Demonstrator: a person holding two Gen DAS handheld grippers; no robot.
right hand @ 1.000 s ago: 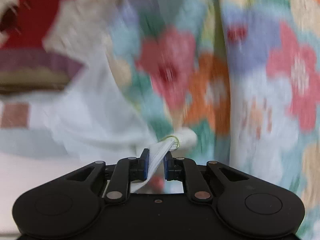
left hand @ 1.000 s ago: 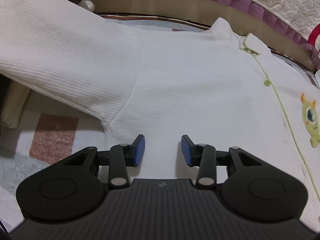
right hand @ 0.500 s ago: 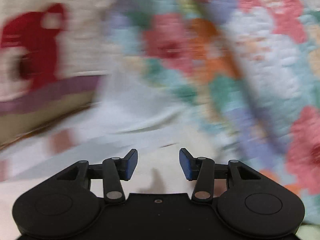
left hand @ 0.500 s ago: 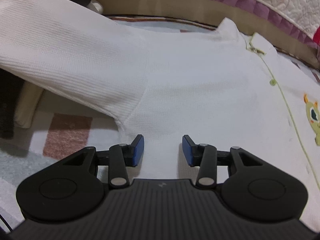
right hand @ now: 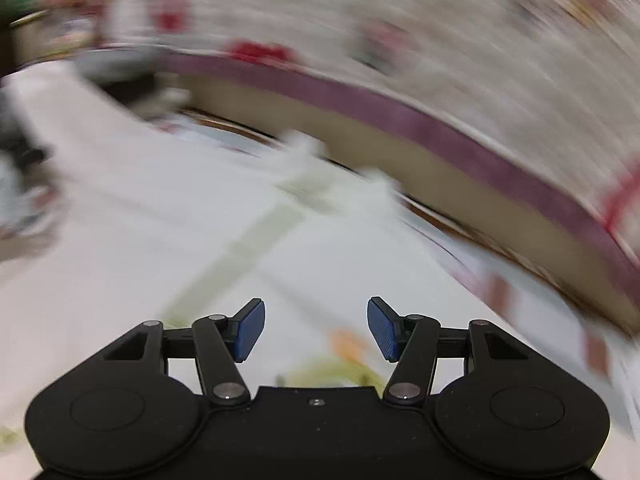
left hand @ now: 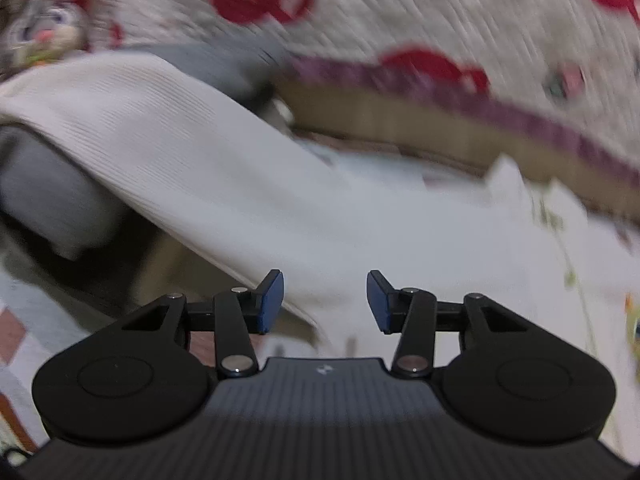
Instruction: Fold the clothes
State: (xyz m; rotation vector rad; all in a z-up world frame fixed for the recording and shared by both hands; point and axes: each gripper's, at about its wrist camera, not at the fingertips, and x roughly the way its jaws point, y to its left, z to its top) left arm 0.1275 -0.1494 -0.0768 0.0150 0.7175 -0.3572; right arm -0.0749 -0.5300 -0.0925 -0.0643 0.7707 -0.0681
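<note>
Right, both views are motion-blurred, so fine detail is limited.

Left gripper [left hand: 325,300]: jaws spread wide, nothing between the blue pads [left hand: 271,300]. It hangs over the white shirt [left hand: 360,216], roughly where the sleeve [left hand: 152,144] meets the body. The sleeve runs up and to the left, ribbed knit texture visible, and drapes over something grey [left hand: 44,200] at the left edge; can't tell what that is.

The shirt lies spread flat, front up, on a patterned mat [left hand: 24,320] with pale and brown-red squares. The collar [left hand: 508,176] points toward the far side. A thin green placket line [left hand: 568,264] runs down the front at the right of the left view.

Right gripper [right hand: 316,330]: also wide open, holding nothing. It sits over the chest area of the same shirt [right hand: 140,260]. A green line runs diagonally away from it up toward the collar [right hand: 304,148]. A blurred yellow-green and orange print [right hand: 340,364] shows just below the open jaws, partly hidden by the gripper body.

Behind the shirt, a quilt [left hand: 440,20] in off-white with red shapes and a purple border [right hand: 400,116] hangs over a tan edge. More grey fabric [left hand: 224,60] sits at the far left, beyond the sleeve.
</note>
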